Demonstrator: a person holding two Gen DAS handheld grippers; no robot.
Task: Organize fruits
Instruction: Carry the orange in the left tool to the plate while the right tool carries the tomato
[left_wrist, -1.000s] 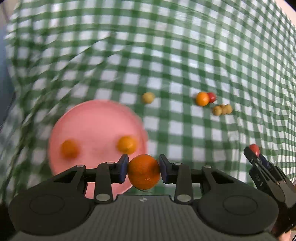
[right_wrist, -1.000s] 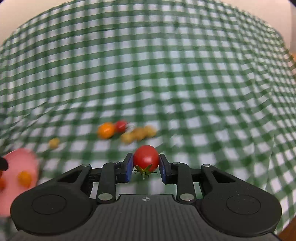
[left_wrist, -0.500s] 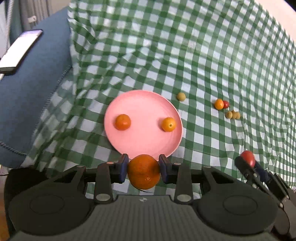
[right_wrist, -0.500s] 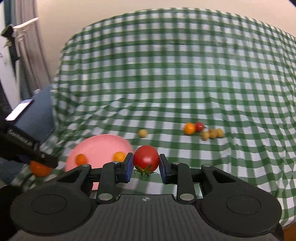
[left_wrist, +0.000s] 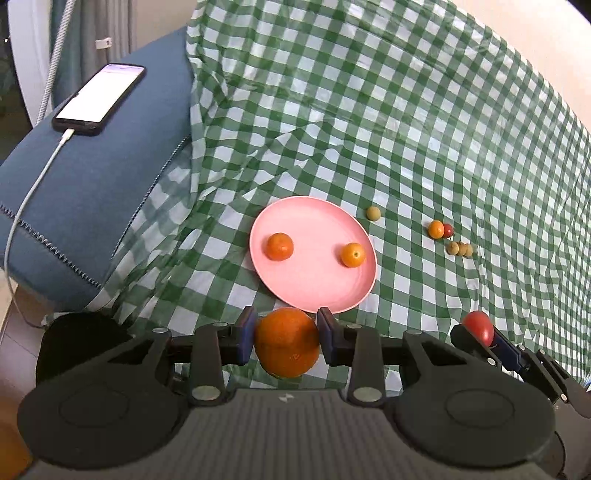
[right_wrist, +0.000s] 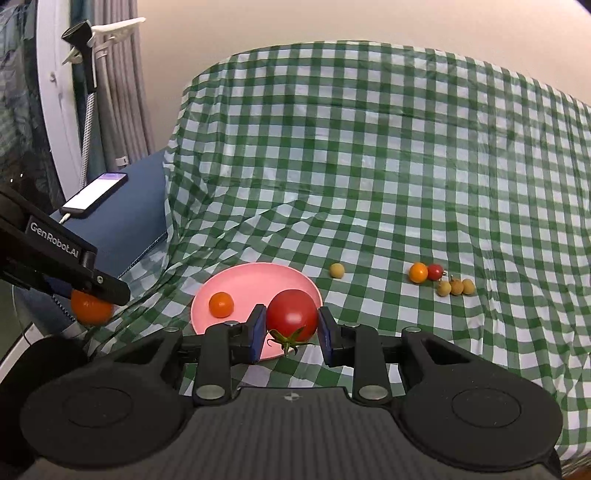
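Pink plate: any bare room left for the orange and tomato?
Yes. The pink plate is bare in the middle between its two small oranges, and along its near rim. Cloth is also free between plate and the lone yellow fruit. Crowded: the cluster further right.

Both grippers have drawn back: the round pink plate (left_wrist: 314, 288) now lies farther off, and a blue cushion (left_wrist: 110, 177) shows at left.
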